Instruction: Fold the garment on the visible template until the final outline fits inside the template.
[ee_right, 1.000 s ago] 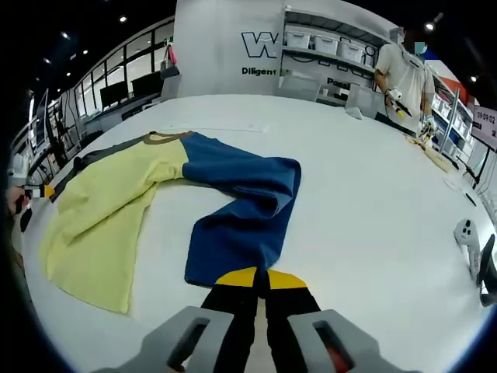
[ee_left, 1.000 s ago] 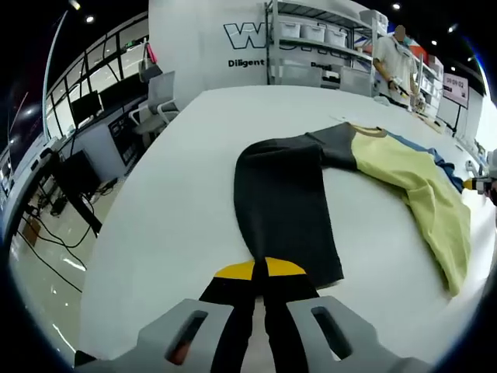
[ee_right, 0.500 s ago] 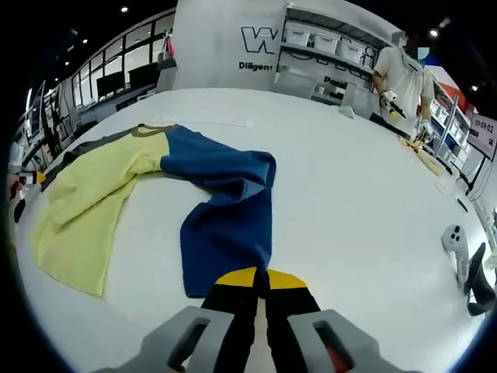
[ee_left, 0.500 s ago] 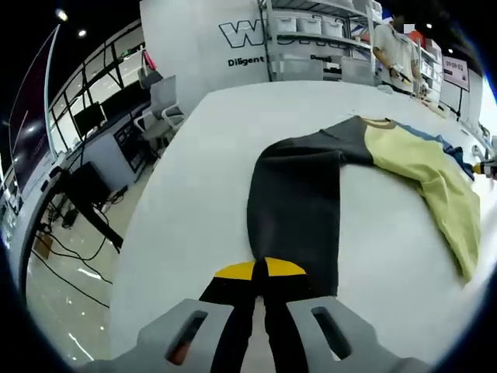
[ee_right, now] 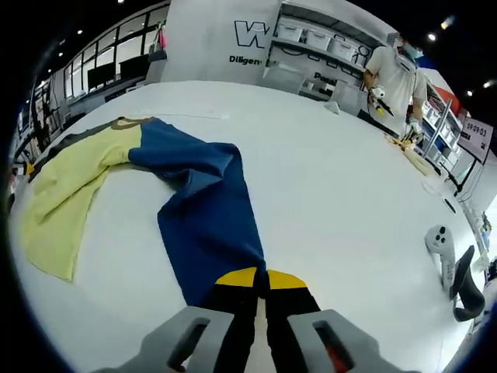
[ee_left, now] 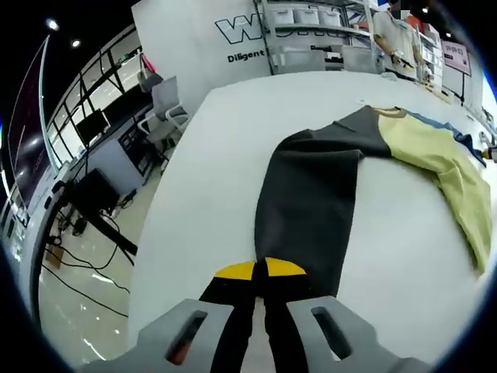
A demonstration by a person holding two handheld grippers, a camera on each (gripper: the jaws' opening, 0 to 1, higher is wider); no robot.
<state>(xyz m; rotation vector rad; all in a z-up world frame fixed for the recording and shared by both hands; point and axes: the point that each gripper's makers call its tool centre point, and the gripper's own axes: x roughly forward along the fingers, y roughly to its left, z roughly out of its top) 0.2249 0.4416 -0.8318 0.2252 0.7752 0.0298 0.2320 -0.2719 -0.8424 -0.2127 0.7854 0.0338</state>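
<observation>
Left gripper view: the left gripper (ee_left: 260, 272) has its jaws clenched on the dark sleeve (ee_left: 307, 210) of the garment (ee_left: 419, 148), spread on the white surface (ee_left: 210, 179). The right gripper (ee_right: 260, 276) pinches the blue sleeve (ee_right: 206, 225). Spreading looks under way; next, fold inward. The surface edge lies near on the left; open room beyond.

Lying spread out flat on the white surface (ee_left: 210, 179): a long-sleeved garment (ee_left: 404, 144) with a pale yellow body, a brownish collar, one dark grey sleeve (ee_left: 311, 202) and one blue sleeve (ee_right: 206, 206). Stretching each sleeve out and away from the body, the blue one wrinkling near the shoulder, the grey one lying smoother.
</observation>
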